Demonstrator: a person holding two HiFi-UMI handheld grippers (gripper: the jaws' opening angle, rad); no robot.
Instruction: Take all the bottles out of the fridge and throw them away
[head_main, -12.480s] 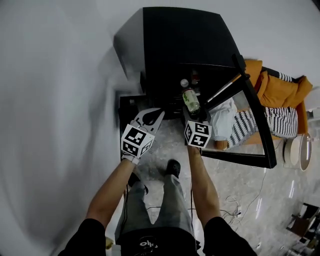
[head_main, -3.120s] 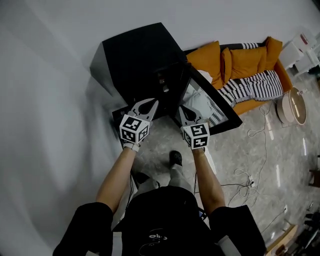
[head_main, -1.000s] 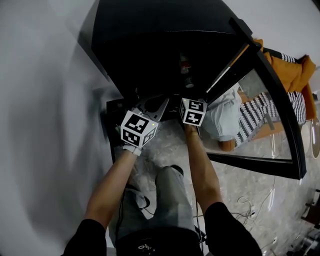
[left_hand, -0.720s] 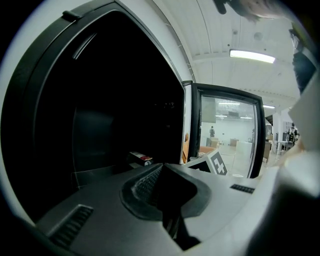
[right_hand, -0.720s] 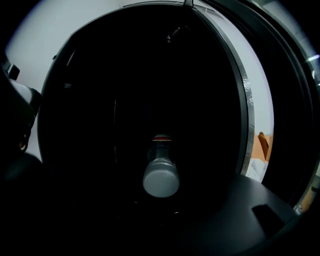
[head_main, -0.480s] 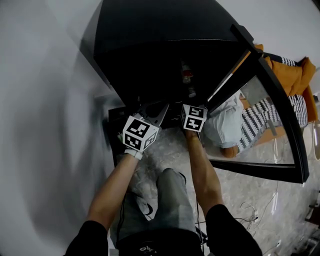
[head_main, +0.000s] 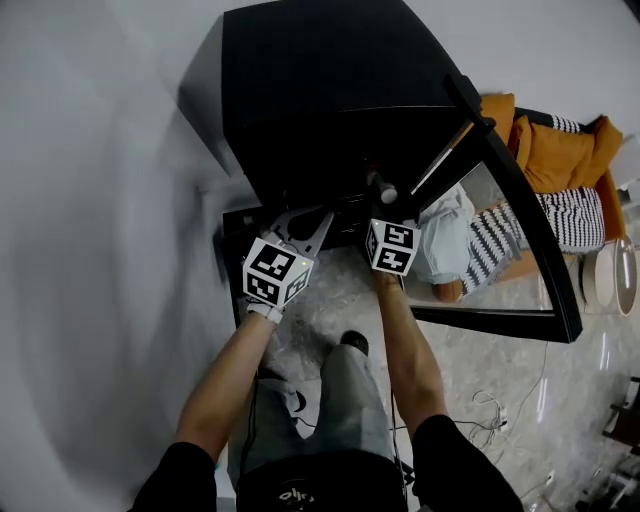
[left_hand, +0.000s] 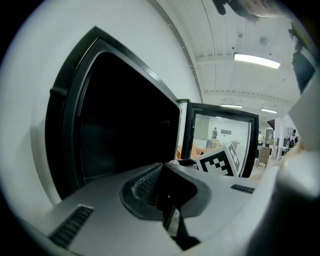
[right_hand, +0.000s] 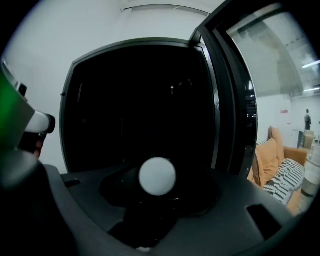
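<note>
The black fridge (head_main: 330, 90) stands open, its glass door (head_main: 500, 230) swung out to the right. My right gripper (head_main: 388, 207) is at the fridge opening, shut on a dark bottle with a white cap (head_main: 386, 193). Its jaws have just been closing with that bottle between them. In the right gripper view the cap (right_hand: 157, 176) stands upright between the jaws of the right gripper (right_hand: 157, 192), with the dark fridge interior (right_hand: 145, 110) behind it. My left gripper (head_main: 305, 222) hovers beside it on the left, shut and empty, as the left gripper view shows (left_hand: 167, 197). Nothing else shows inside the dark fridge.
A white wall (head_main: 90, 200) runs along the left. An orange sofa with striped cushions (head_main: 560, 160) sits behind the door on the right, and a round white object (head_main: 612, 278) lies beyond it. Cables (head_main: 500, 400) trail over the marble floor. The person's shoe (head_main: 352, 342) is below the grippers.
The right gripper's jaws have closed on the white-capped bottle and lifted it at the fridge opening. Both grippers have risen a little. The red-capped bottle seen earlier no longer shows.
</note>
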